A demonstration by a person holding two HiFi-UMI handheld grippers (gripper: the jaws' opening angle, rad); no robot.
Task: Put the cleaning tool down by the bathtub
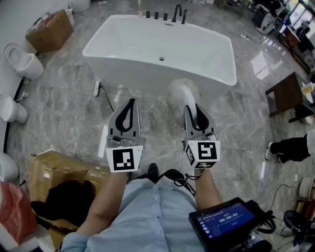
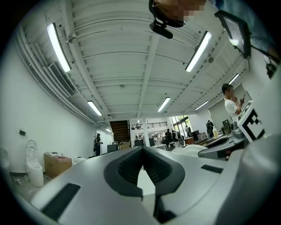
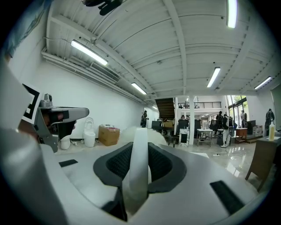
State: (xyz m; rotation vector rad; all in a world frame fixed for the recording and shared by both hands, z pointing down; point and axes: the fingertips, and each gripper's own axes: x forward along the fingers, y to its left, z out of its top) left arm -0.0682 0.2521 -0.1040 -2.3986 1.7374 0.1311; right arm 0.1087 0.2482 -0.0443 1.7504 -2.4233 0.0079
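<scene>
The white bathtub (image 1: 133,54) stands on the marble floor ahead of me, and both grippers hover short of its near side. My right gripper (image 1: 191,107) is shut on the white handle (image 3: 138,162) of the cleaning tool. The tool's pale fluffy head (image 1: 179,96) pokes out past the jaw tips, level with the tub's near wall. In the right gripper view the handle runs up between the dark pads (image 3: 162,165) to that fluffy head (image 3: 127,132). My left gripper (image 1: 130,102) is to the left, its jaws meeting at the tips (image 2: 142,147) with nothing between them.
Black taps (image 1: 165,15) line the tub's far rim. A cable (image 1: 106,96) trails on the floor at the tub's left. Toilets (image 1: 24,61) and a cardboard box (image 1: 49,32) stand left, another box (image 1: 59,170) near my left arm. A dark table (image 1: 288,93) and a person's leg (image 1: 290,147) are right.
</scene>
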